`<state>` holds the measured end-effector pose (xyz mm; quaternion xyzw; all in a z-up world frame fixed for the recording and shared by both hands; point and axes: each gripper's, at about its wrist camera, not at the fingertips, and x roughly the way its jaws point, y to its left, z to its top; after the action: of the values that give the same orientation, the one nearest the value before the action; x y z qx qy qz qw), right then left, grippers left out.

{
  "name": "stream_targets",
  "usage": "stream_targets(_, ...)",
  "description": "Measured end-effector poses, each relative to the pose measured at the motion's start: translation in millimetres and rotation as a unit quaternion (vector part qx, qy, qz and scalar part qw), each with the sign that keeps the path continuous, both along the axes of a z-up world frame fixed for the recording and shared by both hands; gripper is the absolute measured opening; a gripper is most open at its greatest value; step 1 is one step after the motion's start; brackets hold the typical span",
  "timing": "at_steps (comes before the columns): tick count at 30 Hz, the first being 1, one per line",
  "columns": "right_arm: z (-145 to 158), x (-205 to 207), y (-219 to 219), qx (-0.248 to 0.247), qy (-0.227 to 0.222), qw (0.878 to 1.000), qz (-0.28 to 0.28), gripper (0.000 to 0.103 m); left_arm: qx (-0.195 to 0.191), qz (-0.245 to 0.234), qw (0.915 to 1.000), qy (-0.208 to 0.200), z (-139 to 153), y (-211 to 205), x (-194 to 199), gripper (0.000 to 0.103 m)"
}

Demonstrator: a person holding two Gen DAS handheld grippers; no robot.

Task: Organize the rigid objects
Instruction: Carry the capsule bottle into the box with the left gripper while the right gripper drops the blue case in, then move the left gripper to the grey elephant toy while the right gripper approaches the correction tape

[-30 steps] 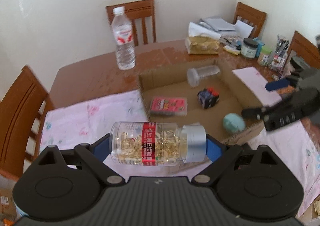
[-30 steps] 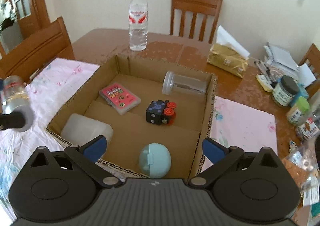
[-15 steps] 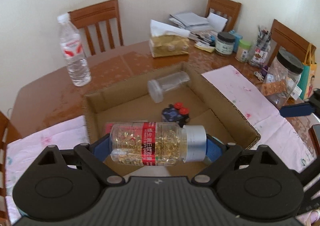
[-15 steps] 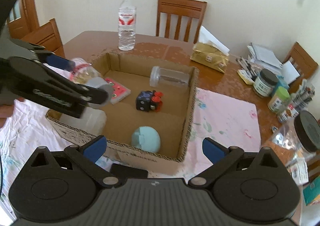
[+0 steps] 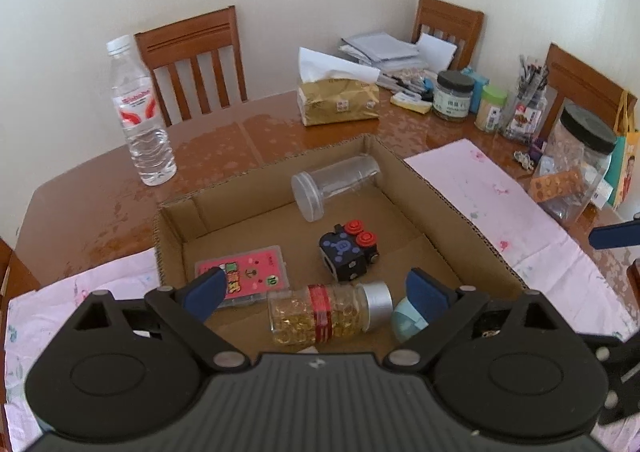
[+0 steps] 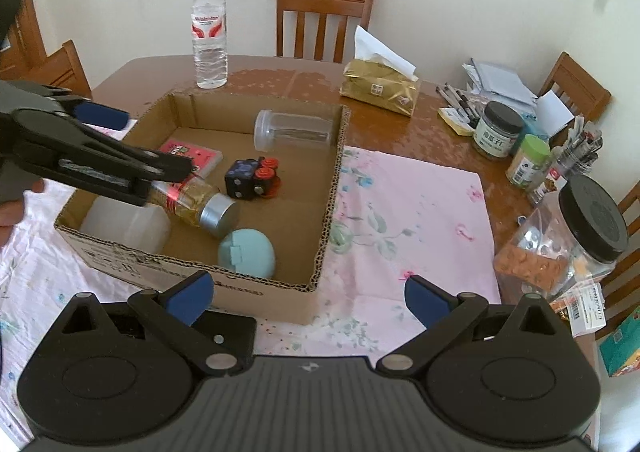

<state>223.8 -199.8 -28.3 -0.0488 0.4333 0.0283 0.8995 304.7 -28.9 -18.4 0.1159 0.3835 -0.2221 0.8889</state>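
Observation:
A clear pill bottle (image 5: 330, 312) of gold capsules, with a red label and a silver cap, lies on its side on the floor of the cardboard box (image 5: 448, 207). My left gripper (image 5: 316, 294) hovers over it with its jaws opening; the bottle lies between the fingers with a gap on each side. In the right wrist view the left gripper (image 6: 152, 143) reaches in over the box's left wall (image 6: 120, 131) above the bottle (image 6: 200, 201). My right gripper (image 6: 307, 300) stands open and empty in front of the box's near wall.
Also in the box are a clear jar (image 6: 294, 130), a black cube toy with red buttons (image 6: 250, 177), a pink card case (image 6: 188, 153), a teal round case (image 6: 246, 252) and a white container (image 6: 124, 221). A water bottle (image 6: 209, 35), tissue pack (image 6: 378, 87), jars and chairs surround it.
The left gripper carried the pill bottle over the box, then its jaws widened and the bottle dropped out onto the box floor. The right gripper drew back from the box.

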Motion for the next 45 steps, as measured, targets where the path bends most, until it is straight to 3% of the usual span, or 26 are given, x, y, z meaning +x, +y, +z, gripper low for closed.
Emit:
stream_targets(11,-25.0,-5.7,-10.0,-0.008,0.026,1.0,-0.016,0.103,0.001,0.061,0.9981,-0.004,0.7,40.6,-39.3,0.099)
stream_targets(23,-87.9,-34.7,16.4,-0.001,0.109,0.993,0.049,0.103,0.009,0.076,0.9969,0.019,-13.8,59.5,-74.8,0.099)
stream_targets(37,-98.6,-27.9,16.9,0.038,0.099,0.994,0.032,0.103,-0.002,0.053,0.998,0.034,-20.3,67.3,-86.6,0.099)
stream_targets(45,-95.2,-29.1,-9.5,0.007,0.09,0.996,0.029,0.103,0.014,0.063,0.9971,0.04,-25.0,50.1,-100.6,0.099)
